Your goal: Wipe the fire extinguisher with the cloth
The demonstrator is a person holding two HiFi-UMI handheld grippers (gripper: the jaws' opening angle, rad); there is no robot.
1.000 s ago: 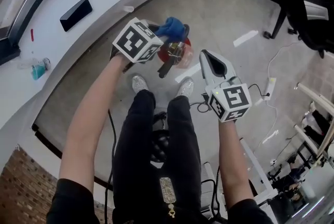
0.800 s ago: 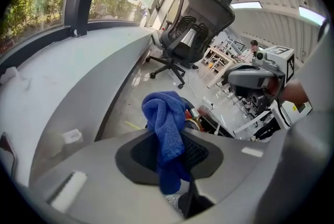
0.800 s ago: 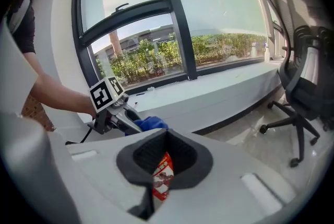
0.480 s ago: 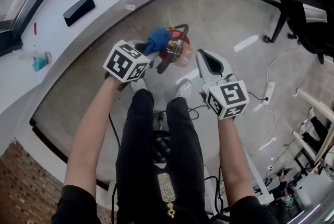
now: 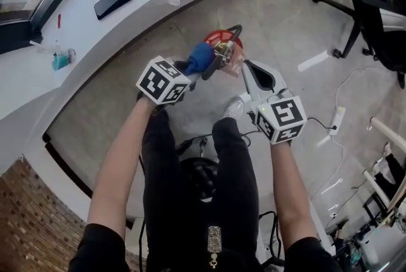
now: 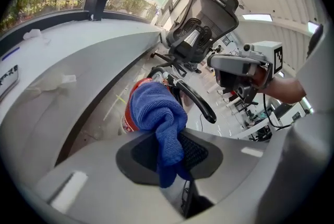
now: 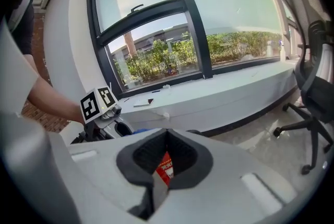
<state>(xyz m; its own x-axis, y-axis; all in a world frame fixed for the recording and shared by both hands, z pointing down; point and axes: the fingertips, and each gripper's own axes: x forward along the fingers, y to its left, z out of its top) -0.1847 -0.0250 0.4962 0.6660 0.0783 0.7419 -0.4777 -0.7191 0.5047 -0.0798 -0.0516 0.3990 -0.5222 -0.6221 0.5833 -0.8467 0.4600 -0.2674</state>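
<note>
A red fire extinguisher (image 5: 220, 41) with a black lever stands on the floor in front of my feet. My left gripper (image 5: 189, 67) is shut on a bunched blue cloth (image 5: 200, 58), which presses against the extinguisher's near-left side under the lever. In the left gripper view the cloth (image 6: 156, 113) hangs from the left gripper (image 6: 175, 152), covering part of the red body (image 6: 130, 116) beside the lever (image 6: 195, 100). My right gripper (image 5: 246, 66) reaches the extinguisher's right side. In the right gripper view, a red printed tag (image 7: 166, 166) sits pinched in the right gripper (image 7: 165, 173).
A curved white counter (image 5: 127, 30) runs behind the extinguisher, carrying a black phone-like slab (image 5: 113, 1) and a teal bottle (image 5: 61, 60). An office chair (image 5: 380, 4) stands far right. A power strip (image 5: 337, 118) with cables lies on the floor at right.
The left gripper has dragged the cloth from the extinguisher's top down to its near-left side. The right gripper has moved forward from open floor up against the extinguisher.
</note>
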